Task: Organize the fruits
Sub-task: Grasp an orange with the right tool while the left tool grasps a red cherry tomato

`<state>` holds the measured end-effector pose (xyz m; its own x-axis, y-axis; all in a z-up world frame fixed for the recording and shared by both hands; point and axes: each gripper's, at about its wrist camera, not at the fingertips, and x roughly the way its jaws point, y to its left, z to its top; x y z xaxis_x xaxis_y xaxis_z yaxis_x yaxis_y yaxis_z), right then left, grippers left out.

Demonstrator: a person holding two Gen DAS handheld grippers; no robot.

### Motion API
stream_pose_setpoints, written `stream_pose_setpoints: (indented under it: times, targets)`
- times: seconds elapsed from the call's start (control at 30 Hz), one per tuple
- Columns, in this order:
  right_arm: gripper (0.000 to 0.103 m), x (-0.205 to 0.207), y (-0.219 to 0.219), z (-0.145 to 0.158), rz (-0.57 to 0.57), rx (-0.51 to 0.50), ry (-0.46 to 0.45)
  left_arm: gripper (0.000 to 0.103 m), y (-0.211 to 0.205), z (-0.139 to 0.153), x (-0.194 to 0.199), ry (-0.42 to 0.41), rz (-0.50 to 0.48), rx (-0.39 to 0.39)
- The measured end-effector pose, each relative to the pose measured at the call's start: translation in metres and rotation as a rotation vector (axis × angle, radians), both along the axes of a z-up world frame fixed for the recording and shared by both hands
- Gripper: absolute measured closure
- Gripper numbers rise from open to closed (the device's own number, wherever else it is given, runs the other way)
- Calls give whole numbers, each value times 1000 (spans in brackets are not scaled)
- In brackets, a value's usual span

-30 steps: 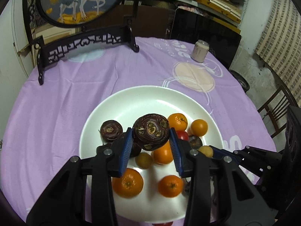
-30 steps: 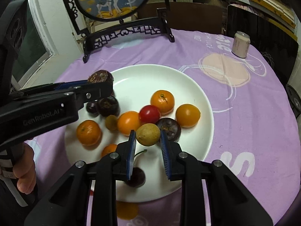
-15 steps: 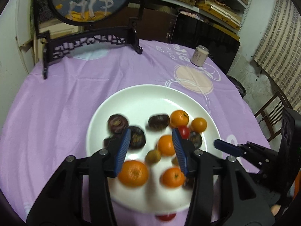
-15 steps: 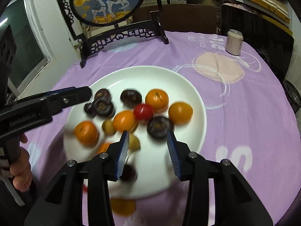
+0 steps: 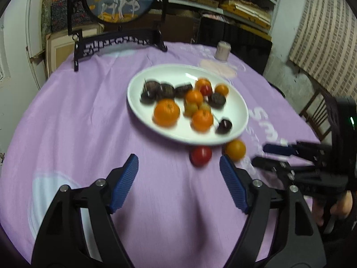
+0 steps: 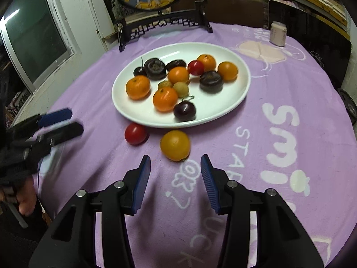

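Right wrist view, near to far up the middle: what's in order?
Right claw, jaws opening and empty → round orange fruit on the purple cloth → white oval plate → black carved wooden stand

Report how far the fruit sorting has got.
Mostly done: most fruits lie on the white plate. In hand: nothing; the left gripper and right gripper are empty, jaws opening. Left: the red fruit and orange fruit on the purple cloth.

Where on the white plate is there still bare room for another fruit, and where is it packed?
The white plate is bare along its far rim toward the carved stand and along its right edge. Its middle is packed. Off-plate, a red fruit and an orange fruit crowd the near rim.
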<state>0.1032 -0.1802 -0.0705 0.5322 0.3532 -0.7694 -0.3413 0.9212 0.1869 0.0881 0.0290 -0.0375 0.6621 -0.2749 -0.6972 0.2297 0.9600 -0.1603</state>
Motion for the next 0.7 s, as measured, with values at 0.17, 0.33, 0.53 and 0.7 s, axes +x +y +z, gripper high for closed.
stream_pose_setpoints:
  times: [0.17,0.33,0.53,0.7]
  targets:
    - [56,16,13,-10,6,-23,21,25,6,-11,-9,40,1,-16]
    - [51,35,24,-27,5,-72,55,25,8,-11,-11,49,0,-23]
    - [67,24,30,-26,39,-125,10,23,-10,-12,-4,60,-34,-6]
    - [67,-2,11,-10,30,-70,-8,23,-29,-18,13,90,-63,12]
